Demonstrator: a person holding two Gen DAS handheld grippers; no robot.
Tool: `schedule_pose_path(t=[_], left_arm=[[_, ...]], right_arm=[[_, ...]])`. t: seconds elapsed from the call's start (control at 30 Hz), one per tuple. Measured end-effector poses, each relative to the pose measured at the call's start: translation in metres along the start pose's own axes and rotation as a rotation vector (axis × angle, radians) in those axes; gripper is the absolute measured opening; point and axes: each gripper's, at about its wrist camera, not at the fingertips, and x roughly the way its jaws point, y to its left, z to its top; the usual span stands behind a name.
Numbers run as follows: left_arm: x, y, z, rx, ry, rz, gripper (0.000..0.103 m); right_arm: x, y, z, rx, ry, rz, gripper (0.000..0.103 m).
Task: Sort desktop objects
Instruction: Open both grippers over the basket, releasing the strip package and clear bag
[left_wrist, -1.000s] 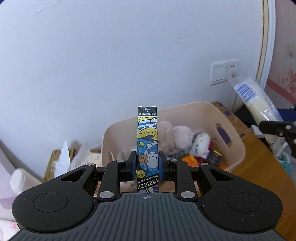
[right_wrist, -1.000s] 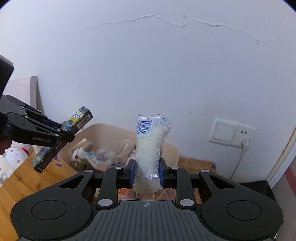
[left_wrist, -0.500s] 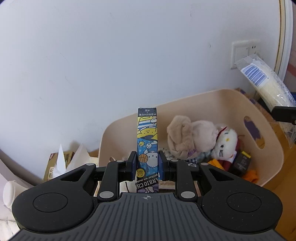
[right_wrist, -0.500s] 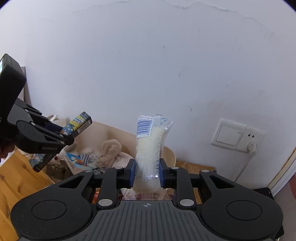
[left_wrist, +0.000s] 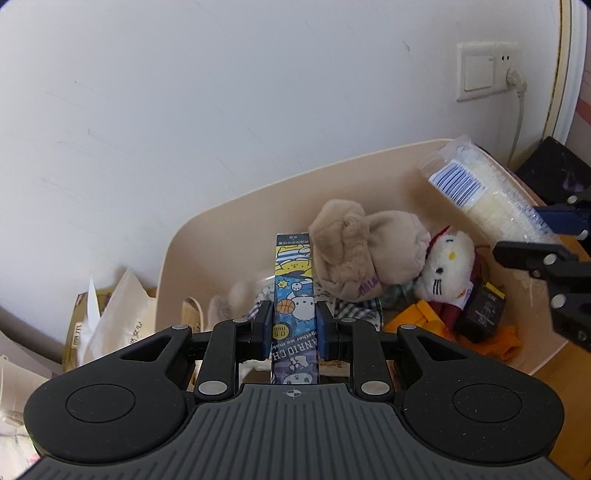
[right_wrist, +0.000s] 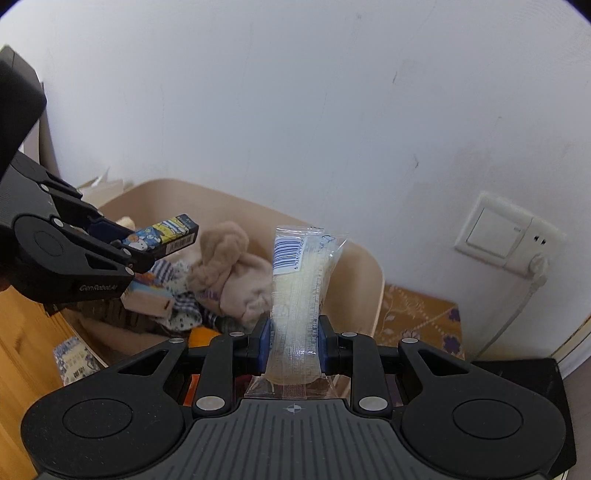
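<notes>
My left gripper (left_wrist: 294, 325) is shut on a tall blue cartoon-printed box (left_wrist: 294, 280) and holds it over the beige basket (left_wrist: 258, 206). The box also shows in the right wrist view (right_wrist: 162, 236), over the basket's left part. My right gripper (right_wrist: 293, 339) is shut on a clear packet of white sticks with a barcode (right_wrist: 299, 291), held over the basket's (right_wrist: 365, 280) right side. That packet shows in the left wrist view (left_wrist: 484, 195). The basket holds a beige plush (left_wrist: 362, 251), a white cat plush (left_wrist: 447, 266) and other small things.
The basket stands against a white wall on a wooden desk (right_wrist: 22, 332). A tissue box (left_wrist: 107, 314) sits left of the basket. A wall switch and socket (left_wrist: 487, 70) with a cord are at the right. A patterned cardboard box (right_wrist: 421, 314) lies behind the basket.
Both grippers have moved forward and down toward the basket, each holding its object. The basket now fills more of both views and the two grippers are closer together.
</notes>
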Motion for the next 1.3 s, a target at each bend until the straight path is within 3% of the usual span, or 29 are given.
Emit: schedule_pose_path(t=[0.17,0.23,0.33,0.37,0.4,0.63,0.7,0.73,0.97,1.3], left_arm=[[0.002,0.000,-0.002,-0.002,0.026,-0.021,0.023],[0.003,0.000,-0.003,0.000,0.034,-0.041,0.026],[0.000,-0.001,-0.005,0.017,0.016,-0.033,0.051],[-0.001,-0.001,-0.006,0.022,0.011,-0.029,0.060],[-0.002,-0.001,-0.006,0.022,0.010,-0.026,0.064],[-0.007,0.005,-0.010,0.002,0.028,-0.013,0.073],[-0.010,0.008,-0.012,-0.013,0.017,-0.019,0.076],[-0.013,0.010,-0.013,-0.024,0.007,-0.025,0.076],[-0.032,0.029,-0.023,-0.069,-0.037,-0.028,0.080],[-0.060,0.046,-0.041,-0.060,-0.090,-0.015,0.086]], right_arm=[[0.010,0.002,-0.005,0.010,0.036,0.007,0.025],[0.013,0.002,-0.007,0.018,0.053,0.007,0.037],[0.011,0.001,-0.009,0.036,0.060,0.019,0.040],[0.010,0.001,-0.009,0.037,0.058,0.017,0.046],[0.009,0.002,-0.009,0.036,0.058,0.012,0.053],[-0.005,0.003,-0.009,0.047,0.028,0.002,0.078],[-0.010,0.004,-0.007,0.055,0.019,-0.012,0.093],[-0.012,0.005,-0.007,0.059,0.016,-0.029,0.095],[-0.032,0.006,-0.008,0.078,-0.013,-0.058,0.103],[-0.059,0.012,-0.018,0.144,-0.034,-0.086,0.103]])
